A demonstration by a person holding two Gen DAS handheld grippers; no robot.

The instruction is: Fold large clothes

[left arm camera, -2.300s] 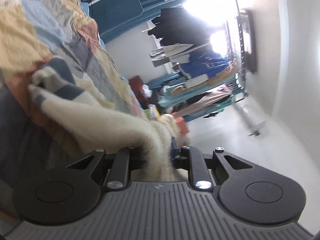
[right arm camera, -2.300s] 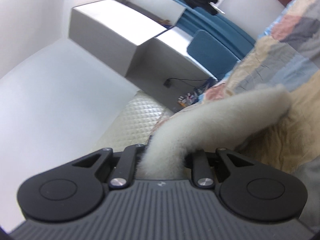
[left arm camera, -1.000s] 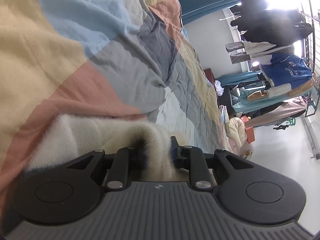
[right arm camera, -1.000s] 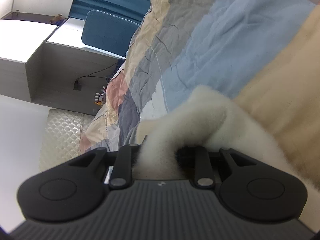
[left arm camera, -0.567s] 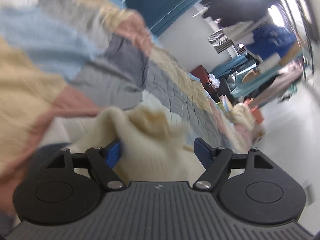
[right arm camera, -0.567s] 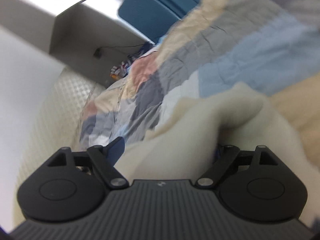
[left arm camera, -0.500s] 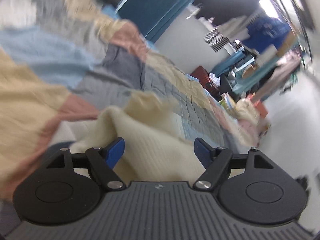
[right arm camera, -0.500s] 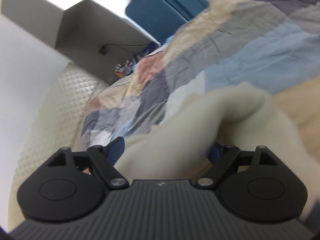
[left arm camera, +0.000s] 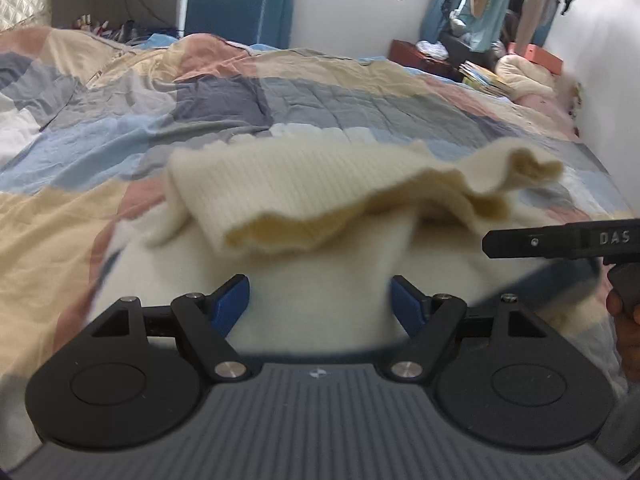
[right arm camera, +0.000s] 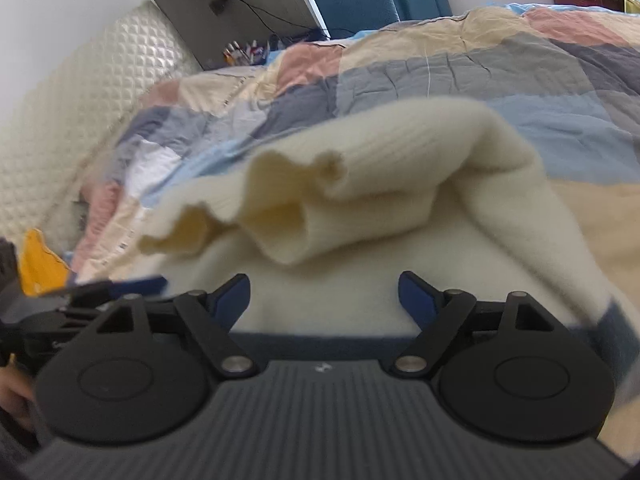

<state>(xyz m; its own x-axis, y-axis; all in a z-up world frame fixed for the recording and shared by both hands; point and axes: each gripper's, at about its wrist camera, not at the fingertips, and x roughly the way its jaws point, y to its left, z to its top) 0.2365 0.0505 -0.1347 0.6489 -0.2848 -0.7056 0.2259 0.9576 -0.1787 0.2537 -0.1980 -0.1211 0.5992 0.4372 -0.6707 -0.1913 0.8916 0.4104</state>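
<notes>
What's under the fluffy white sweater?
The cream sweater lies on a patchwork quilt that shows all around it. Its ribbed hem is folded back over its own body. Whatever is beneath the quilt stays covered.

You see a cream sweater point(left arm camera: 312, 176) of soft ribbed knit, fuzzy on its flat part. The patchwork quilt point(left arm camera: 120, 128) is matt, wrinkled cotton-like cloth. Your left gripper point(left arm camera: 320, 300) is matt black plastic with blue pads point(left arm camera: 230, 300) and shiny metal rivets.

Both my wrist cameras look down and forward, close over the cream sweater point(left arm camera: 320, 184) on the bed point(left arm camera: 120, 128); they share it, probably from opposite ends.
</notes>
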